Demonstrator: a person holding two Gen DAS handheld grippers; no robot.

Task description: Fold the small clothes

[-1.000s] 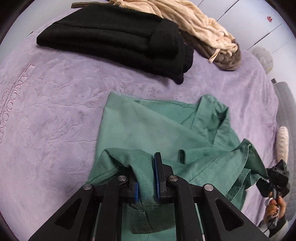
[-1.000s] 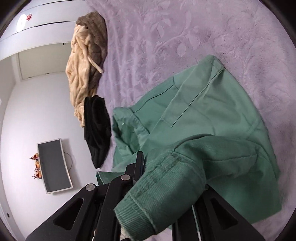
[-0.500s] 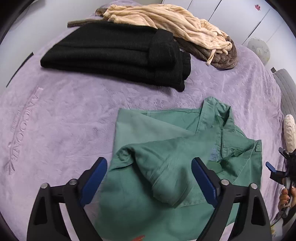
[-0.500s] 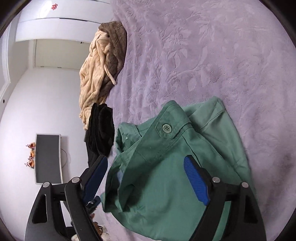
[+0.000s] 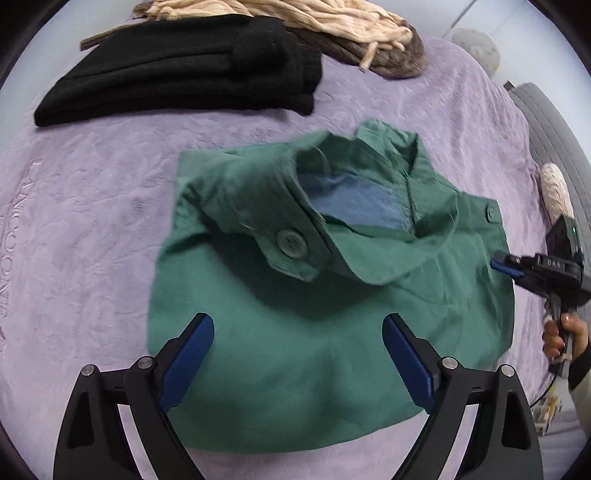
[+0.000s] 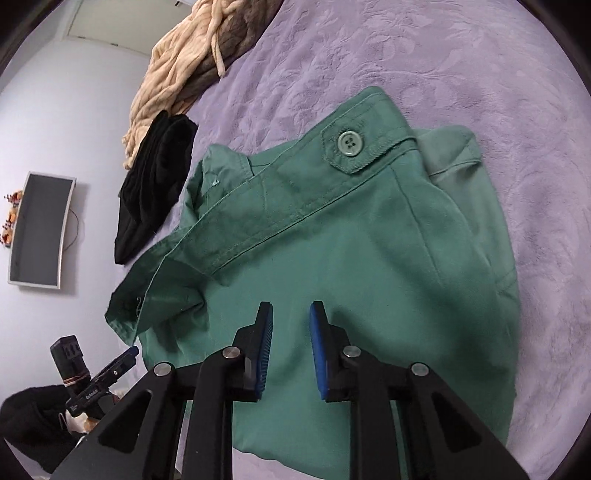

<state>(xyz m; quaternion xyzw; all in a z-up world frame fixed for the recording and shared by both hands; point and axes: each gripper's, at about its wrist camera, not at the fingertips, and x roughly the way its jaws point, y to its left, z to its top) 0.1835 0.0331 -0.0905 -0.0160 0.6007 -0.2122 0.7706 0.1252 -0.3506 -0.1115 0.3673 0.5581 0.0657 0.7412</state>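
Observation:
A green pair of shorts (image 5: 280, 332) lies folded on the purple bedspread (image 5: 92, 221), waistband and button up; it also shows in the right wrist view (image 6: 369, 240). My left gripper (image 5: 297, 332) is wide open just above the near part of the shorts, holding nothing. My right gripper (image 6: 291, 314) hovers over the shorts with its jaws a small gap apart and nothing between them. It also shows in the left wrist view (image 5: 506, 264) at the shorts' right edge.
A folded black garment (image 5: 192, 70) lies at the far side of the bed, with a beige and brown pile (image 5: 332, 29) behind it. A grey sofa edge (image 5: 546, 122) is at the right. A wall screen (image 6: 40, 229) shows at the left.
Both grippers let go of the green fabric and opened. The shorts dropped flat into a fold. My right gripper has since narrowed to a small gap.

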